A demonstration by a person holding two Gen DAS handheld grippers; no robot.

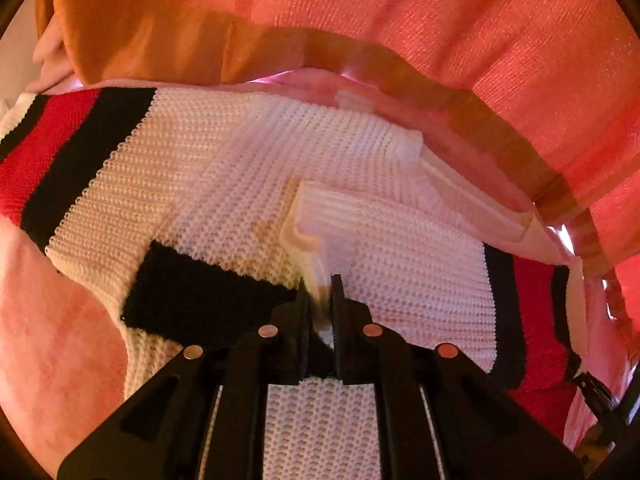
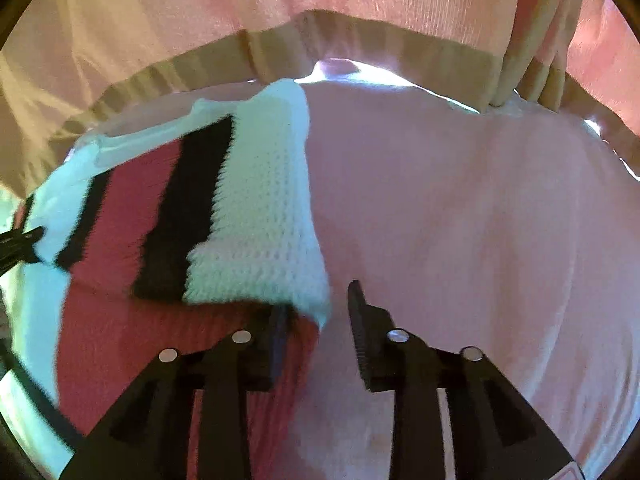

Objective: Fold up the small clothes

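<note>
A white knit sweater (image 1: 248,160) with red and black stripes lies spread on a pink cover. My left gripper (image 1: 320,284) is shut on a white ribbed edge (image 1: 310,256) of it, next to a black patch (image 1: 192,284). In the right wrist view the sweater (image 2: 256,220) lies at the left with a striped flap folded over. My right gripper (image 2: 318,300) stands with its jaws apart at that flap's near corner. The knit covers the tip of its left finger, while the right finger (image 2: 360,320) is bare over the pink cover. Nothing is pinched there.
The pink cover (image 2: 460,220) stretches to the right of the sweater. An orange-pink curtain with a banded hem (image 1: 440,20) hangs close behind the far edge, also in the right view as the curtain (image 2: 200,20). A dark tip (image 2: 20,244) pokes in at the left edge.
</note>
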